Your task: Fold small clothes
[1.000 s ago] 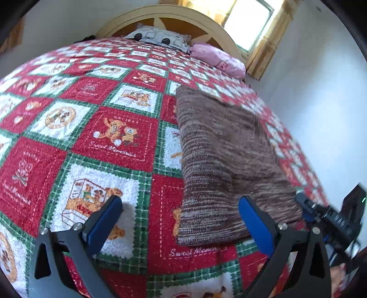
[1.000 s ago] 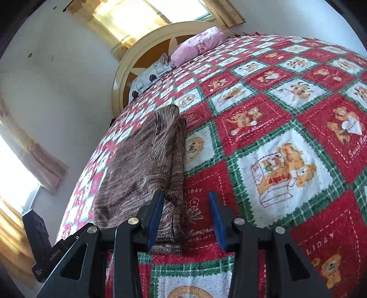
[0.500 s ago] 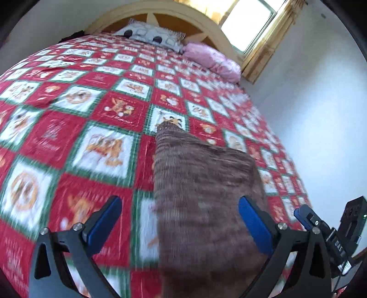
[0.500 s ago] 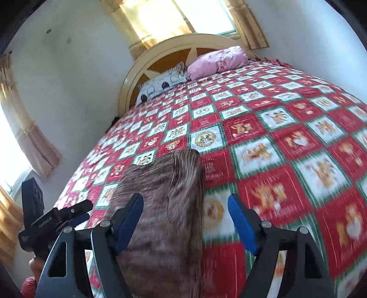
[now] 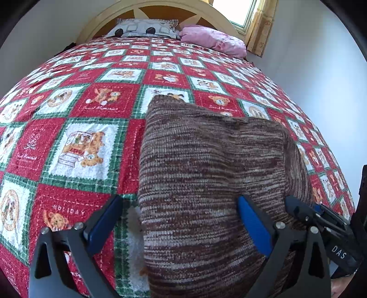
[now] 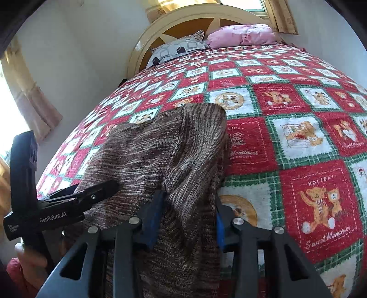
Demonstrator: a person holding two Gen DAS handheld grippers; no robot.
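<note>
A folded brown marled knit garment [image 5: 206,165] lies on the red, green and white patchwork quilt [image 5: 87,146]; it also shows in the right wrist view [image 6: 160,151]. My left gripper [image 5: 181,220] is open, its blue fingers straddling the garment's near end, which rises between them. My right gripper [image 6: 187,217] has its jaws closed in on a raised fold of the garment's near edge. The left gripper's body [image 6: 57,206] shows at the left of the right wrist view.
A grey patterned pillow [image 5: 144,28] and a pink pillow [image 5: 213,43] lie against the round wooden headboard [image 5: 160,11]. A window with curtains [image 5: 259,20] is at the back right. White walls flank the bed. The quilt [image 6: 298,142] extends to the right.
Both grippers have come down and forward onto the garment's near end. The right gripper has narrowed from wide open onto a fold, and the near edge is now lifted.
</note>
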